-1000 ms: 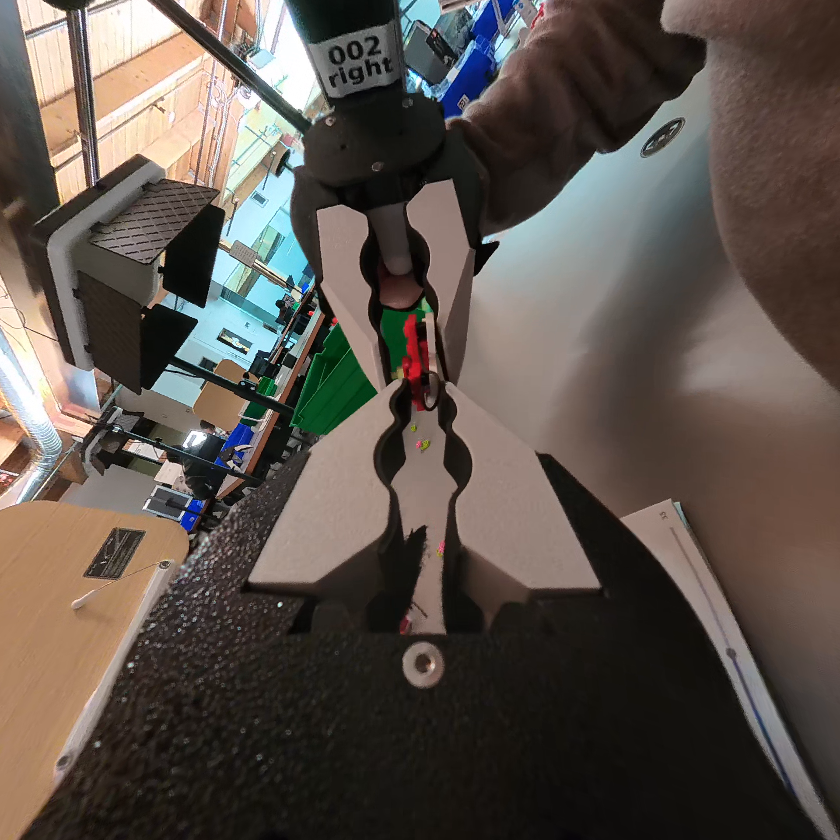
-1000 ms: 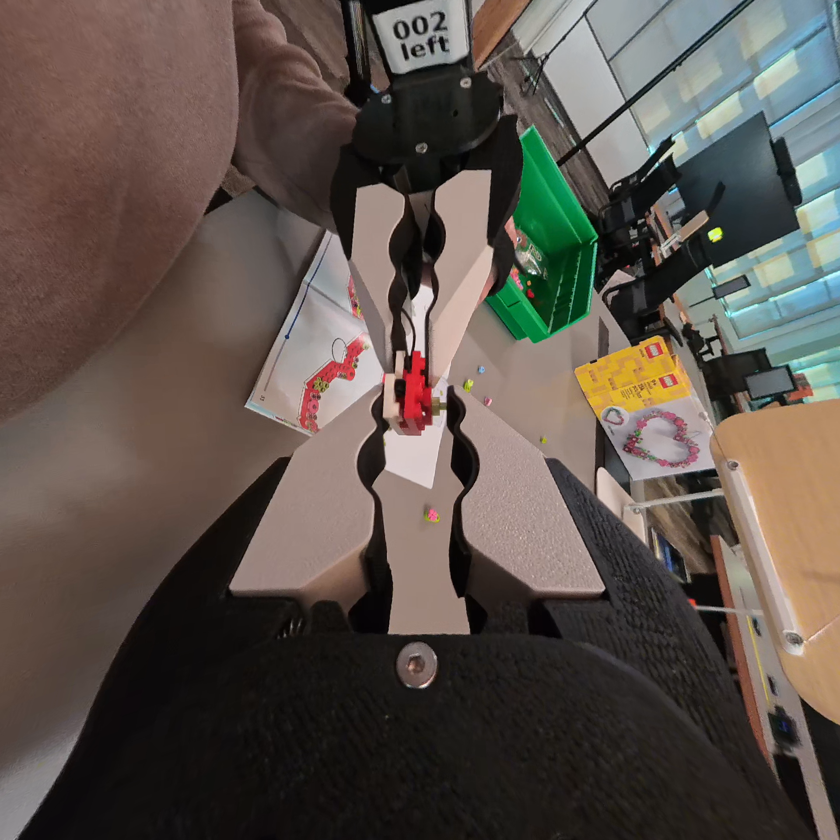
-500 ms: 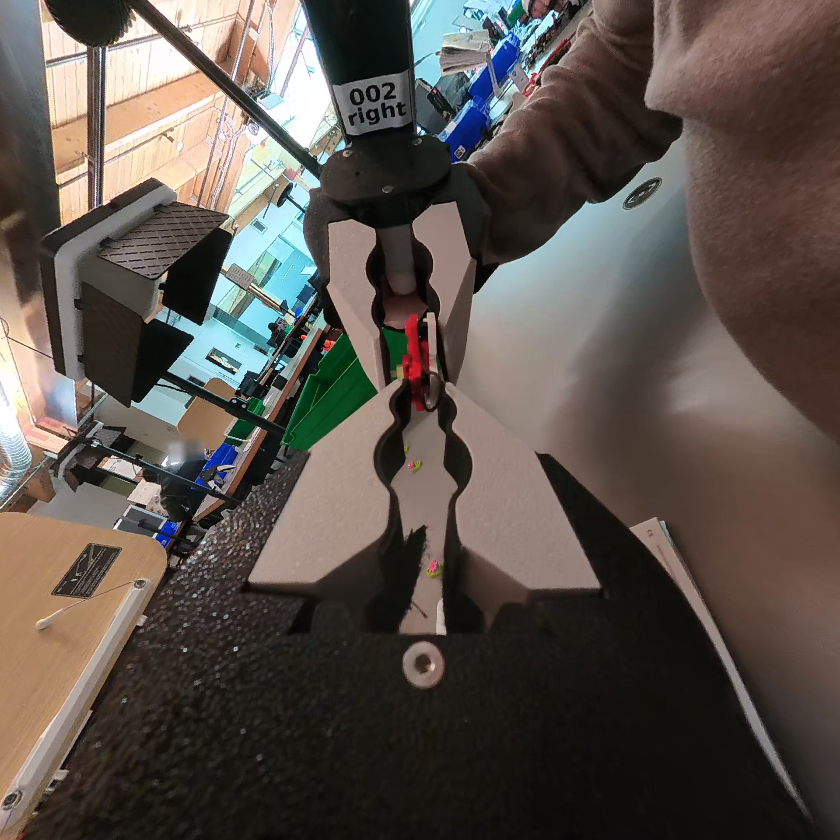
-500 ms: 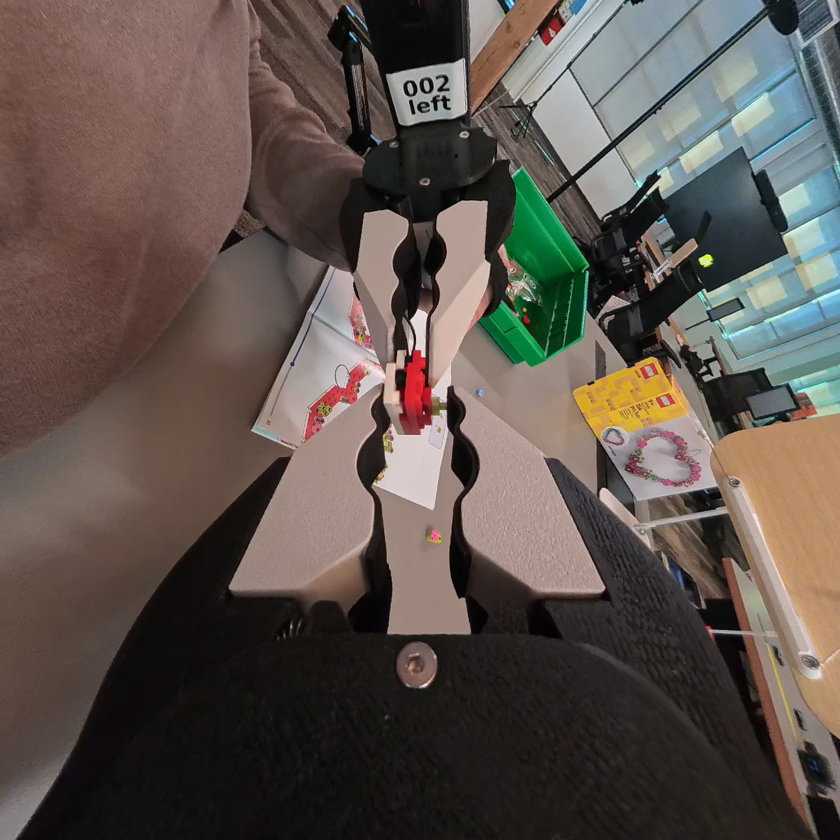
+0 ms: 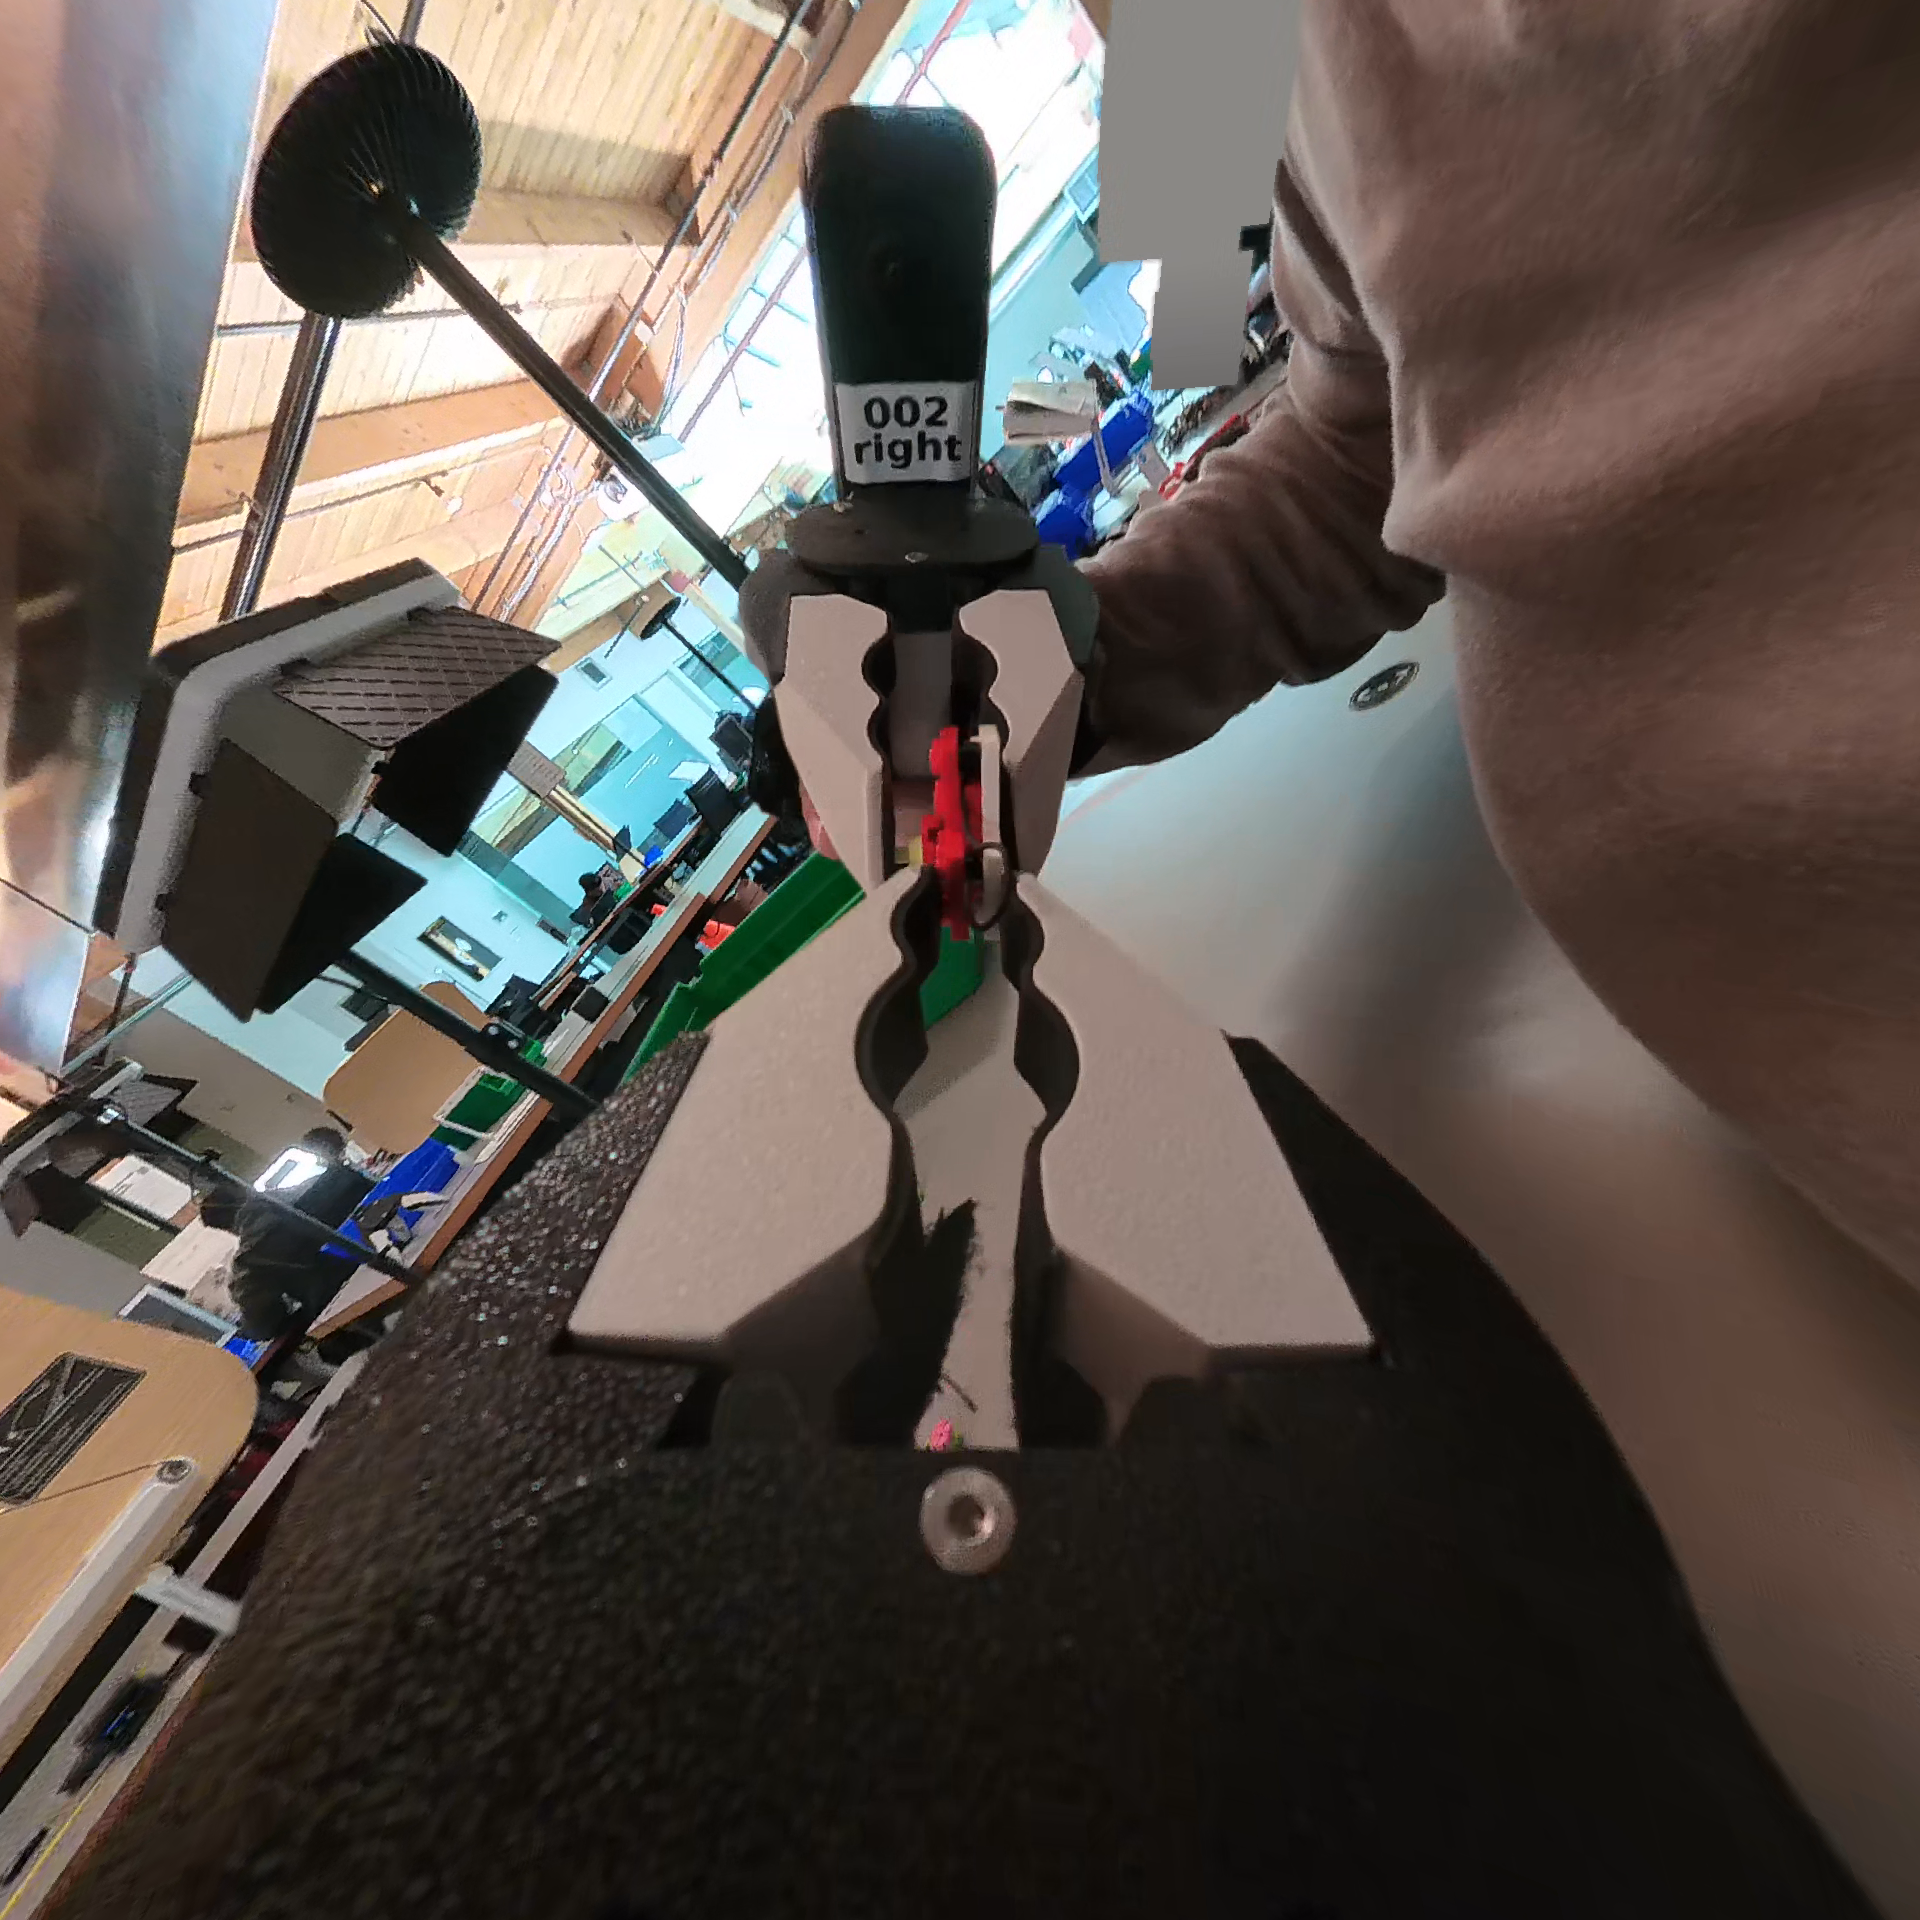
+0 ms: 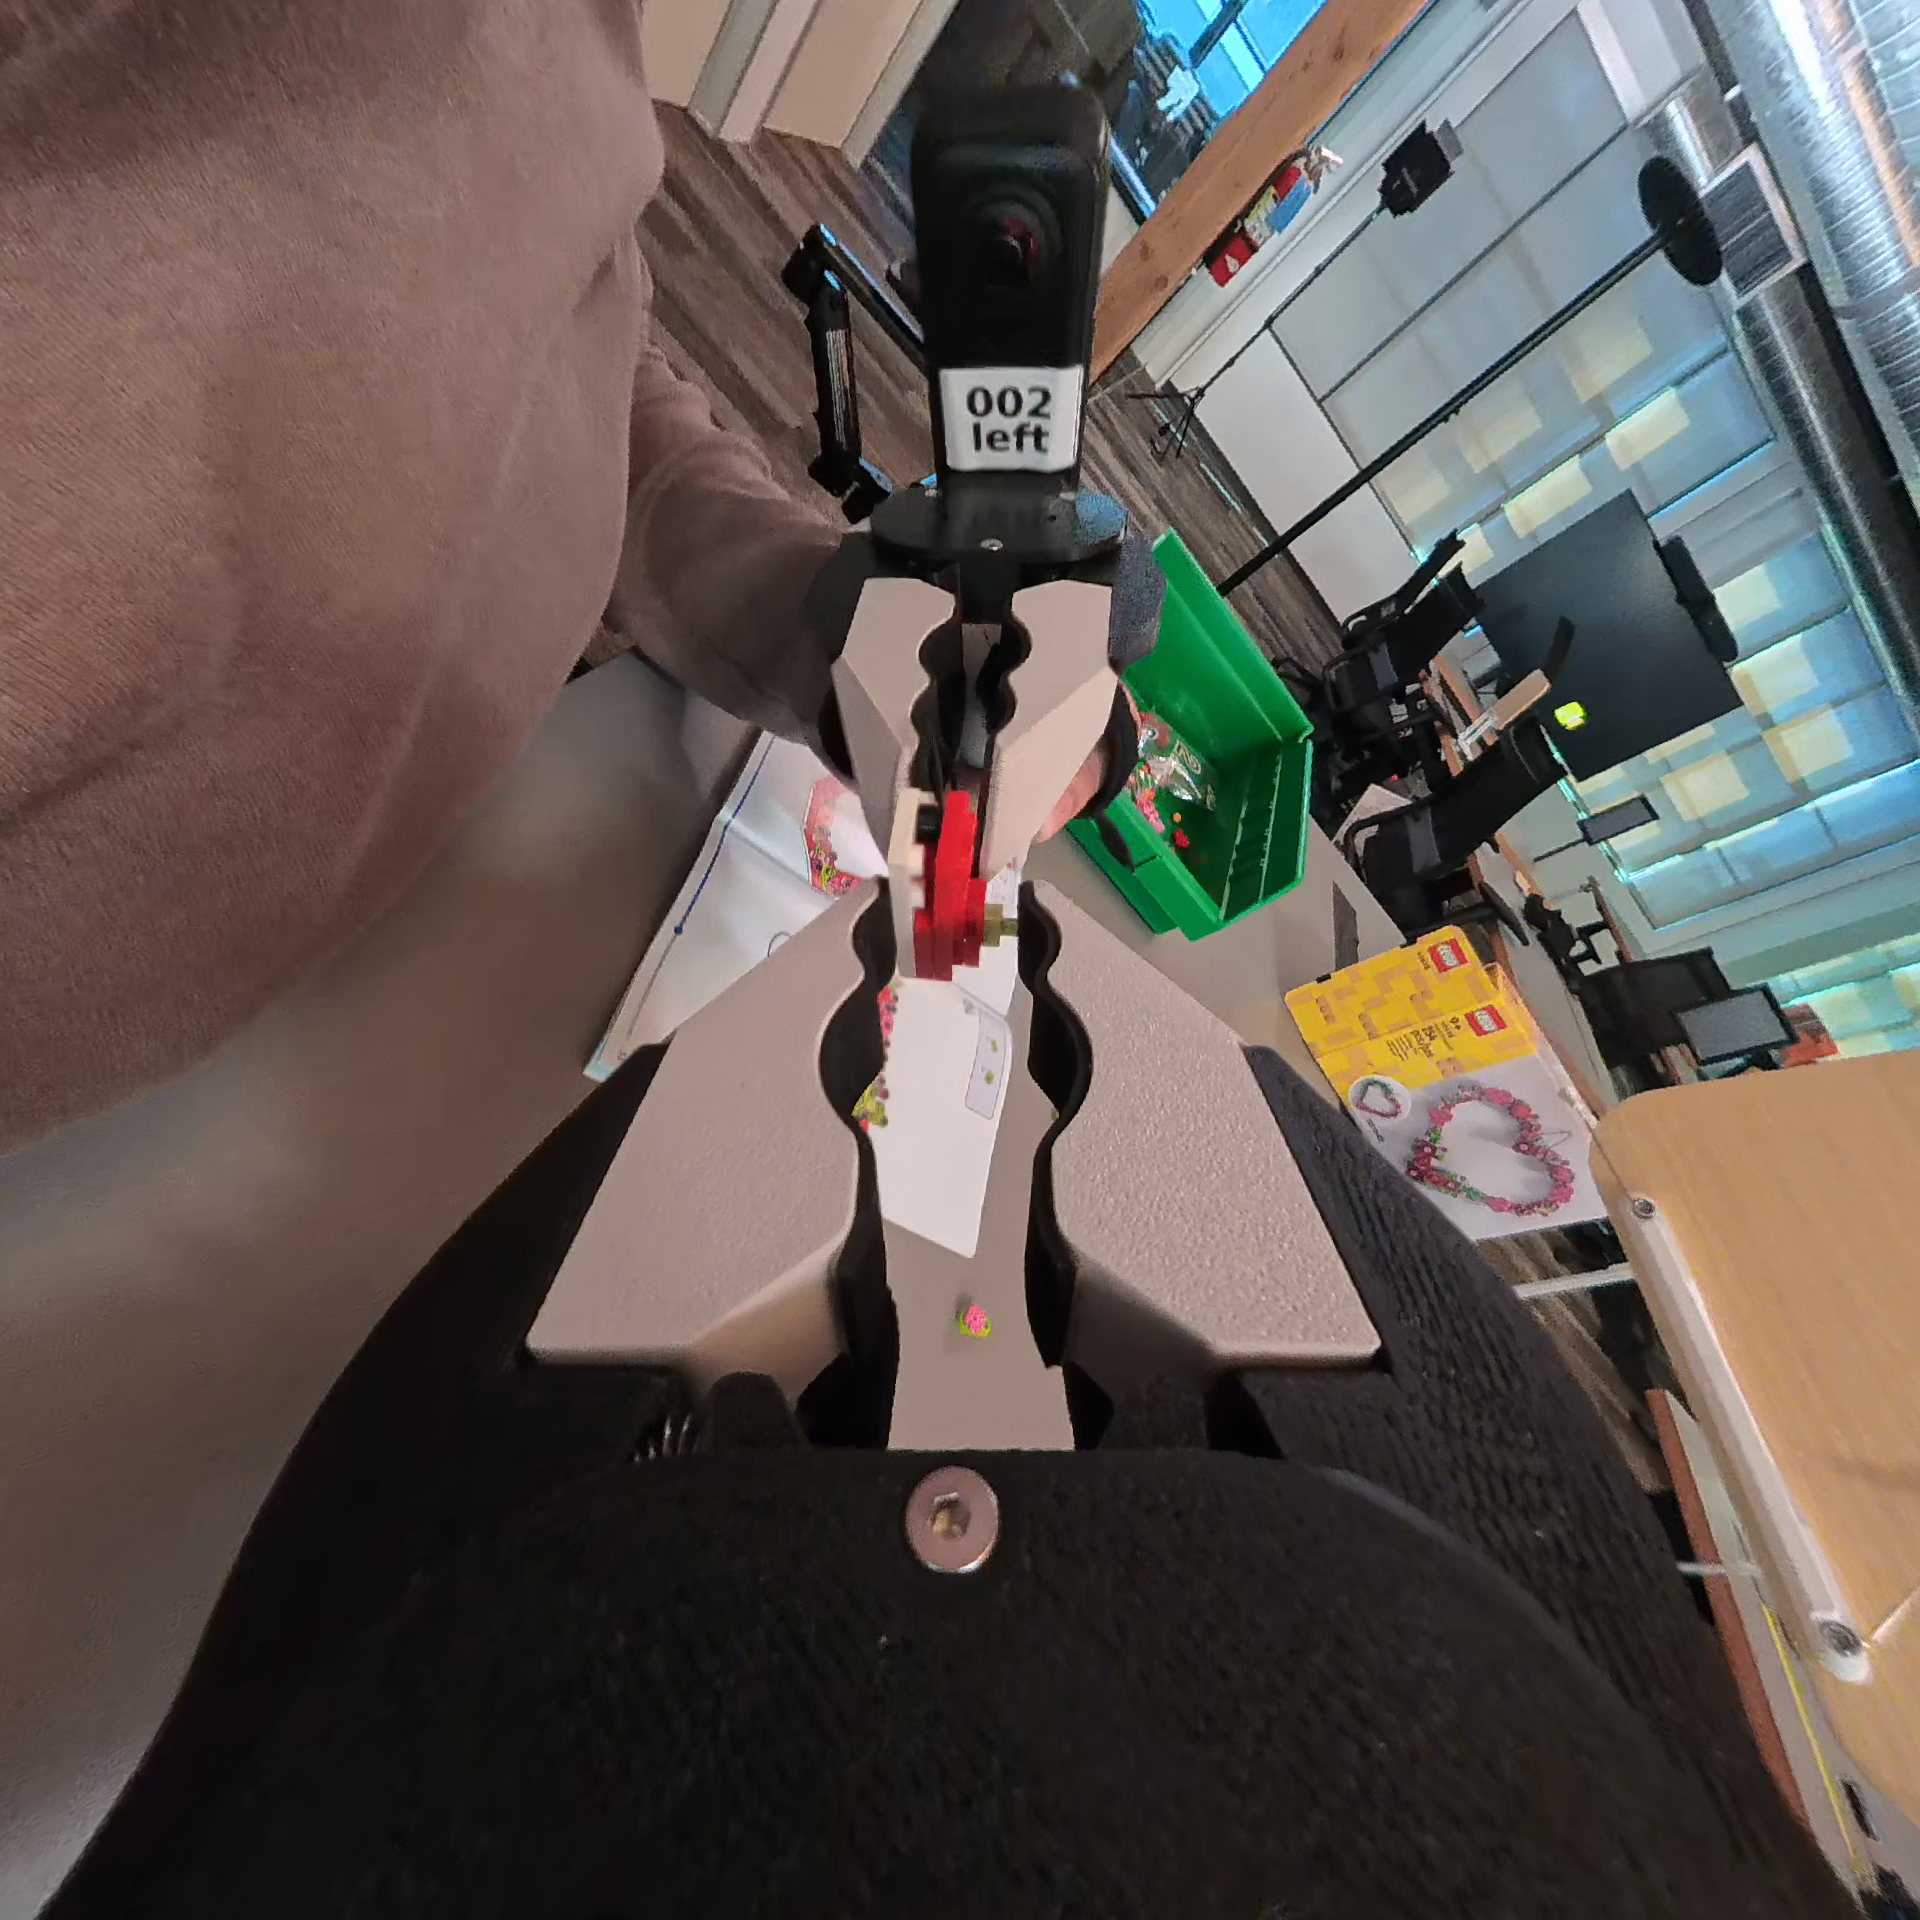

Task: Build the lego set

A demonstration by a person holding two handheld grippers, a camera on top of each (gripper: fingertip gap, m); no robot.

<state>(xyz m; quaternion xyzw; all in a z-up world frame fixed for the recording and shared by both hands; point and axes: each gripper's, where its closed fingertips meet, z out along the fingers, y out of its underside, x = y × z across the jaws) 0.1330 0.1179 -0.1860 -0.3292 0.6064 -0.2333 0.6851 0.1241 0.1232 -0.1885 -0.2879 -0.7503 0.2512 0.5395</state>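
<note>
We hold the two grippers tip to tip above the tabletop, both closed on one small red and white lego piece pinched where the tips meet. Our left gripper clamps it from the near side in its own view, with the right gripper facing it from beyond. In the right view the right gripper grips the red plates while the left gripper holds the far end. Below the fingers lie an instruction booklet and a tiny pink piece. Right of the fingers sit a green bin and a yellow box.
</note>
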